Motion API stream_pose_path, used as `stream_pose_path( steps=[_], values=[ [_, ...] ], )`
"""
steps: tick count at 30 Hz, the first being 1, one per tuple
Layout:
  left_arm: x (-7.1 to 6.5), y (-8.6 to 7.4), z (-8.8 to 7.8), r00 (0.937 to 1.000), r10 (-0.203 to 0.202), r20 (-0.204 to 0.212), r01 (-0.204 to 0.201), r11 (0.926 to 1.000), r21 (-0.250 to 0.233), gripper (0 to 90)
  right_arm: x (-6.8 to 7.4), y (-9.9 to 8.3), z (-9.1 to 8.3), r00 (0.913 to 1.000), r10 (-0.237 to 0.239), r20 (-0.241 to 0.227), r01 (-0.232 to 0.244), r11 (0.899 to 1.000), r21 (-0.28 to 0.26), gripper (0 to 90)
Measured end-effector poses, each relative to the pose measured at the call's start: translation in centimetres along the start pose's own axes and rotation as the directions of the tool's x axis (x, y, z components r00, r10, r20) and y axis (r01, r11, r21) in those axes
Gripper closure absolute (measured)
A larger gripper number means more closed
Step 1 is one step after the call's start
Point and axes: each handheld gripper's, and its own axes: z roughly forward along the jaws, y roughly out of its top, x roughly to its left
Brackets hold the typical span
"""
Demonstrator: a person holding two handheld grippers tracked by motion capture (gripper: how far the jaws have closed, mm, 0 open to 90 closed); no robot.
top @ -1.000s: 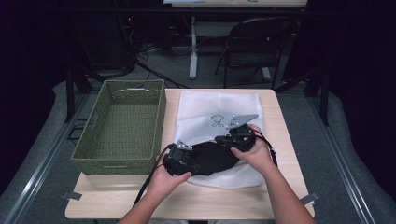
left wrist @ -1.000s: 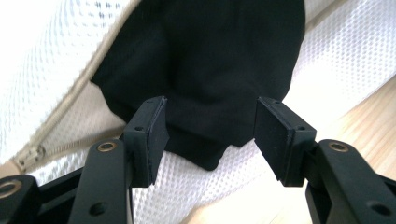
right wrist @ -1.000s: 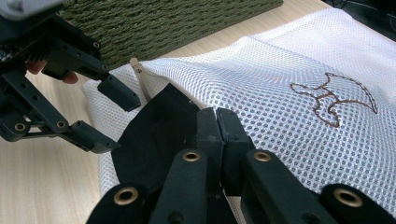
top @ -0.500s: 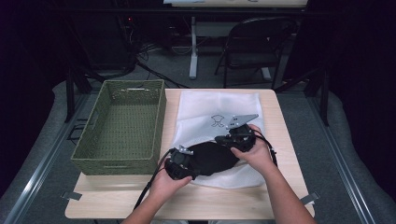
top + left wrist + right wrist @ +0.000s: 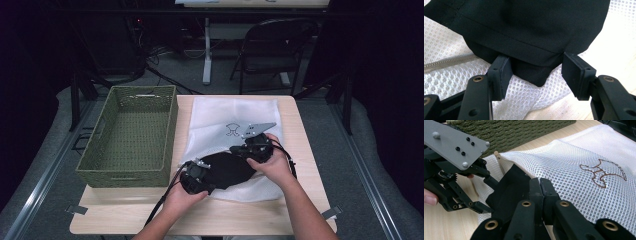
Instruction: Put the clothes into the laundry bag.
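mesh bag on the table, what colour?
White mesh bag, with a brown stitched emblem; clearest in the right gripper view.

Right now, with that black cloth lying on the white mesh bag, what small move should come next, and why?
Probably close the left gripper on the near edge of the black cloth. Its jaws stand apart on either side of that hem without pressing it, while the right gripper is already shut at the cloth's other side, beside the mesh bag. With both ends held, the cloth could be lifted or fed in.
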Motion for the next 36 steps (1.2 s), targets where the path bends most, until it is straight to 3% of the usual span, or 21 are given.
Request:
stream_pose_path(
  steps=[9, 18, 25, 36],
  values=[
    [-0.12, -0.05, 0.24, 0.998, 0.03, -0.055, -0.03, 0.9995, 0.011, 52.6, -0.01, 0.0, 0.0, 1.0, 0.001, 0.0, -0.001, 1.0, -0.001, 89.3],
    [-0.1, -0.07, 0.26, 0.9958, 0.036, -0.084, -0.036, 0.9994, 0.004, 73.9, 0.03, 0.0, 0.03, 1.0, 0.002, 0.0, -0.002, 1.0, 0.0, 89.3],
    [0.17, -0.03, 0.14, 0.9971, 0.026, -0.071, -0.026, 0.9996, -0.004, 82.8, 0.04, 0.0, 0.04, 1.0, 0.002, 0.001, -0.002, 1.0, 0.0, 89.3],
    [0.41, 0.16, -0.47, 0.9998, 0.003, -0.018, -0.003, 0.9997, -0.024, 84.1, 0.08, 0.01, 0.11, 1.0, 0.001, 0.0, -0.001, 1.0, 0.002, 89.3]
  ],
)
